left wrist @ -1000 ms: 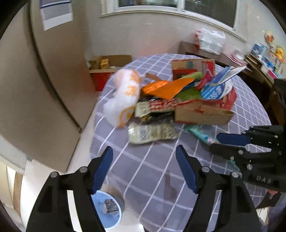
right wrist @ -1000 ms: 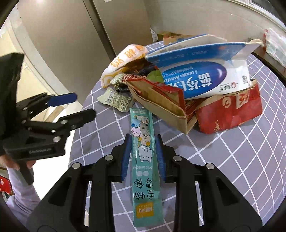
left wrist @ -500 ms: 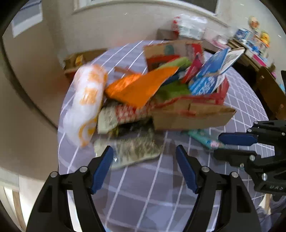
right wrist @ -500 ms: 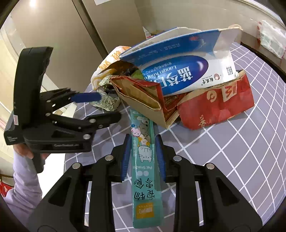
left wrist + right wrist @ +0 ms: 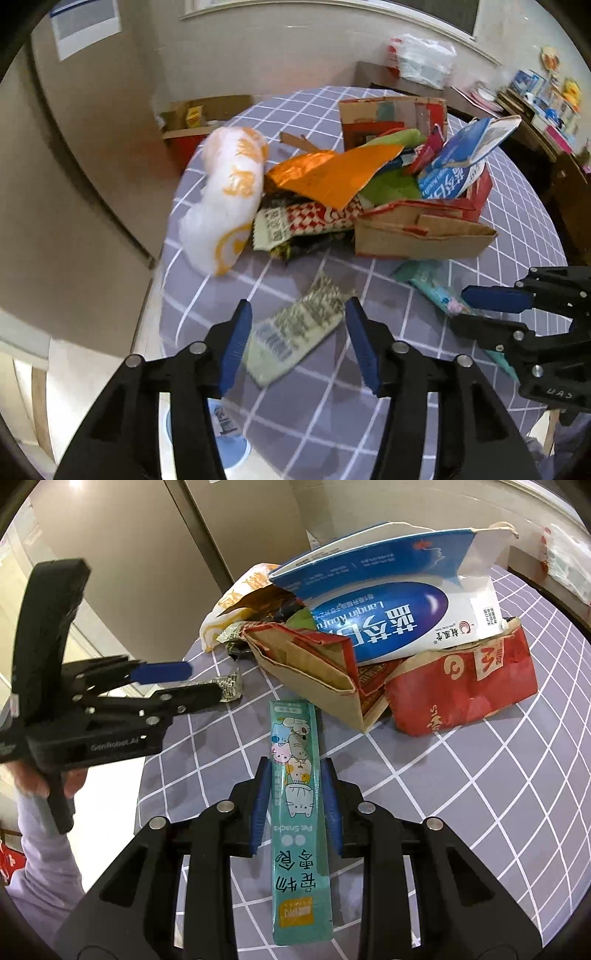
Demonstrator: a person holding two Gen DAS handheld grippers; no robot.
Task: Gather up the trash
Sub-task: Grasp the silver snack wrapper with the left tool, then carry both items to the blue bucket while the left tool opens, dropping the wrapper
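A flat grey-green snack wrapper (image 5: pixel 295 332) lies slantwise on the grey checked tablecloth (image 5: pixel 332 424), in front of the trash pile. My left gripper (image 5: pixel 297 332) straddles it. Its jaws are closing and both blue pads (image 5: pixel 236 343) touch the wrapper's edges. From the right wrist view, the left gripper (image 5: pixel 173 685) shows at the left with the crumpled wrapper end (image 5: pixel 225 685) sticking out of it. My right gripper (image 5: pixel 295 805) is shut on a long teal pet-snack pack (image 5: pixel 295 775) that lies on the table. The left wrist view has the right gripper (image 5: pixel 491 310) at the right.
The pile holds a white-and-orange plastic bag (image 5: pixel 229 192), an orange foil pack (image 5: pixel 332 173), a brown paper bag (image 5: pixel 421 236), a blue-and-white carton (image 5: pixel 391 613) and a red paper bag (image 5: pixel 465 679). The table edge (image 5: pixel 162 295) runs at the left. A person's hand and lilac sleeve (image 5: pixel 40 849) show there.
My left gripper came down over the grey-green wrapper and its jaws narrowed around it. The wrapper turned from lying crosswise to slantwise. The right gripper kept its hold and barely moved.
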